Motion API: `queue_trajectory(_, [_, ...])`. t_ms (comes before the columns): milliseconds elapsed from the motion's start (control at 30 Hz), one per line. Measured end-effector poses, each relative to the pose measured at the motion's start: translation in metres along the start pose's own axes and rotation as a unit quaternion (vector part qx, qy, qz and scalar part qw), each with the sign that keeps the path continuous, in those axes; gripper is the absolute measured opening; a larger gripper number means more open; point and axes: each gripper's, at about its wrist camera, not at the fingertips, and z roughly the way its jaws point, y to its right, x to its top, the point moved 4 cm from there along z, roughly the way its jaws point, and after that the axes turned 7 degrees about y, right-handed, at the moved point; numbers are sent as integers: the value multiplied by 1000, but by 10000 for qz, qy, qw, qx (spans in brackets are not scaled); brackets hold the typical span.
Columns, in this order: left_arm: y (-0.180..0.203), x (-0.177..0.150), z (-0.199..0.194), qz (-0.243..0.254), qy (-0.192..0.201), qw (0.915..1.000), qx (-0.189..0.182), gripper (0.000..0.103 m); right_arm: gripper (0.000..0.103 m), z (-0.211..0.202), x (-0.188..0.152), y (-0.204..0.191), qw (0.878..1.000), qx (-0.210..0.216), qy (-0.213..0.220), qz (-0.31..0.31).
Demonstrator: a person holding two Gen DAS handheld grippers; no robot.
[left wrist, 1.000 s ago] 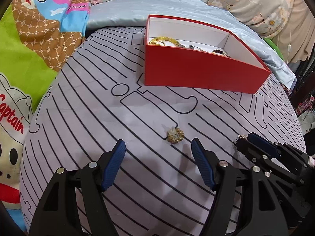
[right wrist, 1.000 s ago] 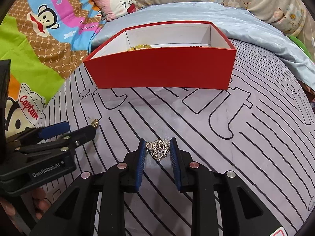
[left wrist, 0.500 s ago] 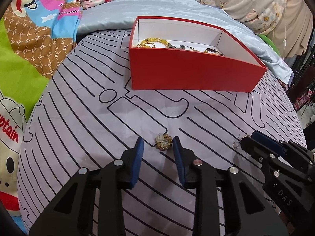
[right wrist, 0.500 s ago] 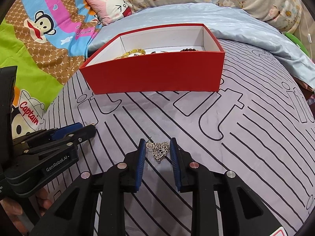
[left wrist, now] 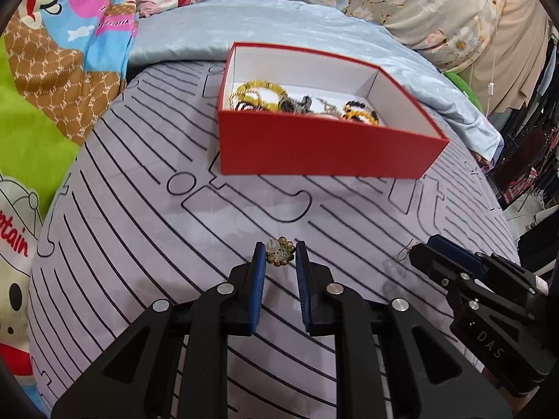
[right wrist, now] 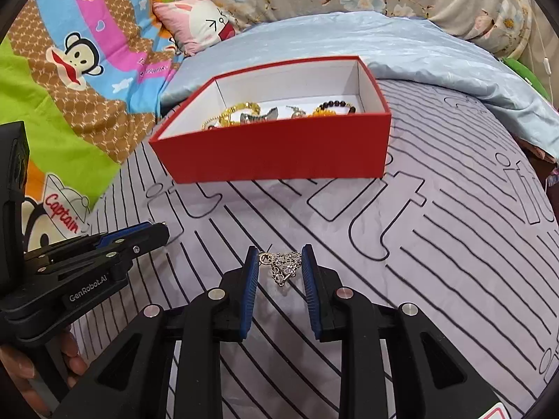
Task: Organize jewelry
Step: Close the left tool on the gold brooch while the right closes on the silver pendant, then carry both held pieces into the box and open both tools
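My left gripper (left wrist: 278, 255) is shut on a small gold flower earring (left wrist: 280, 254) and holds it above the grey striped sheet. My right gripper (right wrist: 280, 262) is shut on a silver filigree earring (right wrist: 283, 264), also lifted off the sheet. A red box with a white inside (left wrist: 325, 146) stands ahead, holding yellow bead bracelets (left wrist: 256, 95), dark beads and silver pieces. The box also shows in the right wrist view (right wrist: 279, 152). The right gripper appears at the right of the left wrist view (left wrist: 419, 252), and the left gripper at the left of the right wrist view (right wrist: 159, 233).
The grey sheet with black line patterns (right wrist: 436, 244) covers the bed. A light blue blanket (right wrist: 349, 42) lies behind the box. A cartoon monkey quilt (right wrist: 70, 70) and a pink pillow (right wrist: 199, 22) lie at the left. A floral cover (left wrist: 419, 7) is at the back.
My left gripper closed on the gold earring and lifted it. My right gripper rose with the silver earring. Both views now look down into the box from higher up.
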Motion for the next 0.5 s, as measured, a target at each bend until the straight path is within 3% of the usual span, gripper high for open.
queue_trajectory(500, [25,88,-7,335,749,9966,-17,17,24,-14,95,15,9970,24,762,-158])
